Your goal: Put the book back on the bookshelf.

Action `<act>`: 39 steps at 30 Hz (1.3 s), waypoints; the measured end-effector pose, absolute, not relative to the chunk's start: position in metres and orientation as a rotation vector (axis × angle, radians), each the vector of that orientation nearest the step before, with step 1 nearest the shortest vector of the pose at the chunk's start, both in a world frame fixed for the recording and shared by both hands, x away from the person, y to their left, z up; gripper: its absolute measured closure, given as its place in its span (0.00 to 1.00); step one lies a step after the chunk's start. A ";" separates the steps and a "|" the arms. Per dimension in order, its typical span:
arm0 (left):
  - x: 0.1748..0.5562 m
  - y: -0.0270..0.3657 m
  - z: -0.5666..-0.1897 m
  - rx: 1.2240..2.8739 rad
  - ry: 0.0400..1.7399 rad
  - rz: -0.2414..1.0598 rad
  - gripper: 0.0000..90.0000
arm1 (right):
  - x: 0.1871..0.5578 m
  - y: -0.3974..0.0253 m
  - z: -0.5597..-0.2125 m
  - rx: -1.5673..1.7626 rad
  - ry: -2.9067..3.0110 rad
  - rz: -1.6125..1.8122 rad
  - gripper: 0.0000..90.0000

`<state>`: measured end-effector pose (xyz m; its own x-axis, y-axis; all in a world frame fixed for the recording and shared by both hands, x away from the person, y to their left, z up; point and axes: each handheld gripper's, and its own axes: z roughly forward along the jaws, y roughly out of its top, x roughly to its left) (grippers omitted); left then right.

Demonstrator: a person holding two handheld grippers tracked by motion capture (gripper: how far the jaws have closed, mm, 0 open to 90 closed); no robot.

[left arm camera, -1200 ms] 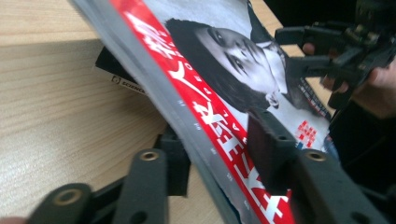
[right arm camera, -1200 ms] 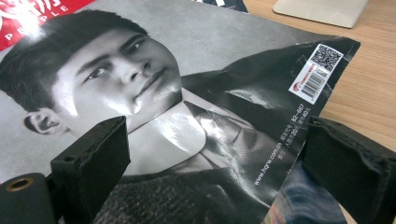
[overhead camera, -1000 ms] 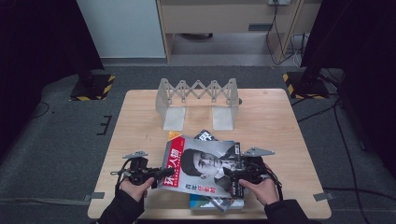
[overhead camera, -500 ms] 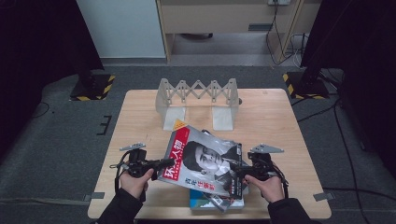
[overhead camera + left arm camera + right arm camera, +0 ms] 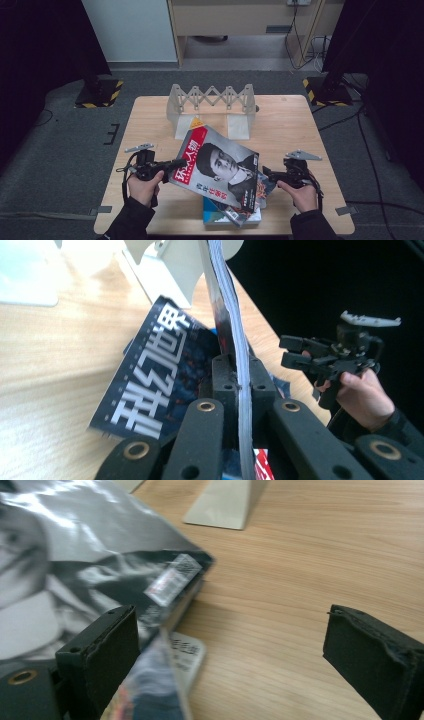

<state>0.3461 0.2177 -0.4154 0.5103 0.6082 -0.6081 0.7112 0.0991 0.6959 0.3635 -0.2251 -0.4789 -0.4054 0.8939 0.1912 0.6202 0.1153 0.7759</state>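
Since half a second earlier, the magazine [image 5: 216, 169] had swung up further on its left edge, and the right claw [image 5: 267, 173] had let go of it and drawn back toward the tabletop's right side. The magazine, its cover showing a portrait and a red spine strip, hung tilted over the near middle of the tabletop [image 5: 150, 120], its upper corner pointing toward the rack and its lower right corner dipping onto the pile beneath. The left claw [image 5: 176, 163] was clamped tight on the left edge; in the left gripper view the pages [image 5: 235, 330] ran edge-on straight up between the closed jaws, so that one grip carried the whole weight. That hold probably served to stand the magazine upright, ready for a slot.

Under it lay a small pile of other magazines [image 5: 232, 212], one with a dark blue cover [image 5: 150, 385] with white lettering. The right claw [image 5: 230, 645] stood wide open with nothing between its pads, the magazine's corner just beside its left pad, likely freed so the left hand [image 5: 145, 185] could turn the magazine alone.

Beyond stood the folding rack [image 5: 212, 97] with its pale dividers [image 5: 239, 125], well apart from the magazine and seemingly its destination.
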 end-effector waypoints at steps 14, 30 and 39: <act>0.358 0.220 -0.371 1.547 1.120 -0.046 0.96 | 0.374 -0.263 -0.494 1.560 2.033 0.997 0.09; 0.365 0.218 -0.323 1.495 1.114 0.046 0.96 | 0.384 -0.274 -0.512 1.555 2.067 0.855 0.07; 0.365 0.238 -0.298 1.443 1.116 0.114 0.96 | 0.386 -0.276 -0.516 1.553 2.076 0.815 0.06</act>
